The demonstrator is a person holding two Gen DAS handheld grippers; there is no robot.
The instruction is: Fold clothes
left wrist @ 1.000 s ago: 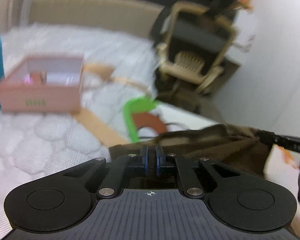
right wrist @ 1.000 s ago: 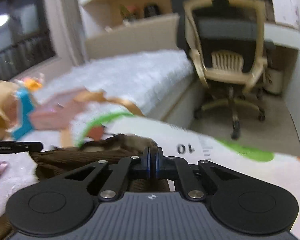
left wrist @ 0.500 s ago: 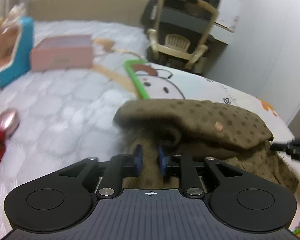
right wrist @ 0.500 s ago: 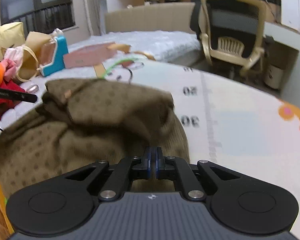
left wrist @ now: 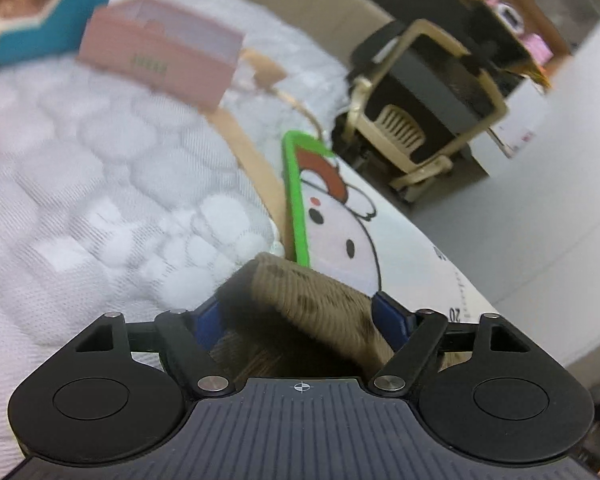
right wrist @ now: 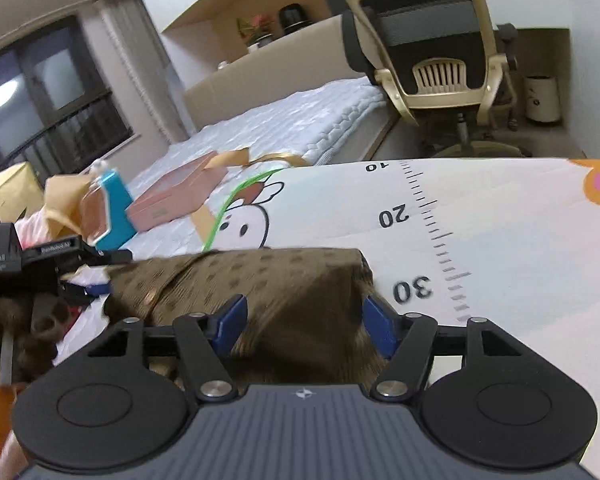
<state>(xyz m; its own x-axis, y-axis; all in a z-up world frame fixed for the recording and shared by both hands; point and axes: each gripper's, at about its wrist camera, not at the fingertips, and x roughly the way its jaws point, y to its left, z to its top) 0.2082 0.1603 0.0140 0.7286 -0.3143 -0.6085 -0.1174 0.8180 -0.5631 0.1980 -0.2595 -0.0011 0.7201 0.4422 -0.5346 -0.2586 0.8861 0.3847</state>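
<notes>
Two grippers fill the lower part of their own views, and both have their blue-padded fingers spread wide apart. At the bottom centre of the left wrist view, the left gripper [left wrist: 300, 320] straddles a blurred ridge of the brown dotted garment [left wrist: 312, 304], which lies between the fingers without being pinched. At the bottom centre of the right wrist view, the right gripper [right wrist: 304, 320] likewise straddles the folded garment [right wrist: 260, 280], its fingers clear of the cloth on each side. The garment rests on a white play mat [right wrist: 500, 240] printed with a ruler scale and a cartoon bunny.

Only the right view shows the whole bundle, and, at the left edge, the left gripper's black body [right wrist: 28, 268] at the garment's far end. The left view shows only a corner of cloth, but more of the white quilted mattress [left wrist: 100, 200] at left. Both show a pink box [left wrist: 160, 52] beside a teal box [left wrist: 52, 12] in the upper left, and an office chair [right wrist: 440, 48] in the upper right.
</notes>
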